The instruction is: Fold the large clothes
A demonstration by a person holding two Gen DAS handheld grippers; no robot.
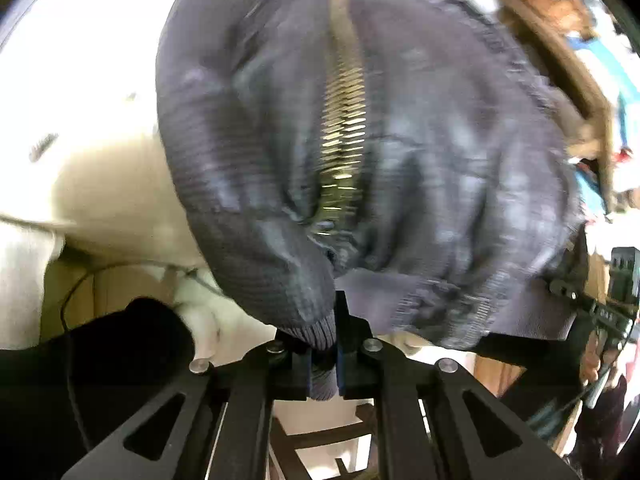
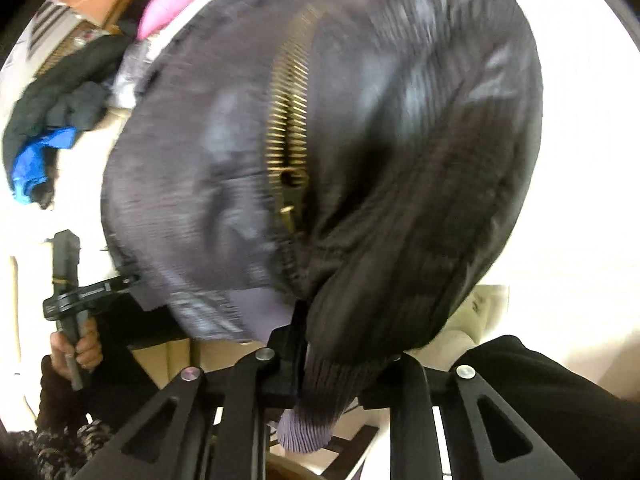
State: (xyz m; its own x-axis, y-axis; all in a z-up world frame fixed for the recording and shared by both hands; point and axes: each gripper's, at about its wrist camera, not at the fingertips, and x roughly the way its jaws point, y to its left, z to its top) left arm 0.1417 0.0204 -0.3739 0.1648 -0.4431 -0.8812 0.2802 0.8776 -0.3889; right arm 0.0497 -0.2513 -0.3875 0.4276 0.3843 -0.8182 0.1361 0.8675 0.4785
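— Right, what are your fingers doing?

— My left fingers point(image 1: 323, 360) are pinching the ribbed hem of the dark jacket point(image 1: 400, 140), clamped tight on the knit. My right fingers point(image 2: 316, 376) are gripping the other ribbed edge.

— Where is the jacket sitting?

— It is bunching up just ahead of both hands, its brass zipper point(image 1: 343, 128) running down the middle, over the pale bedding point(image 1: 100, 160).

Black slotted fingers point(image 1: 298, 364) with silver screws point(image 1: 199, 365); black sleeve point(image 2: 560, 392).
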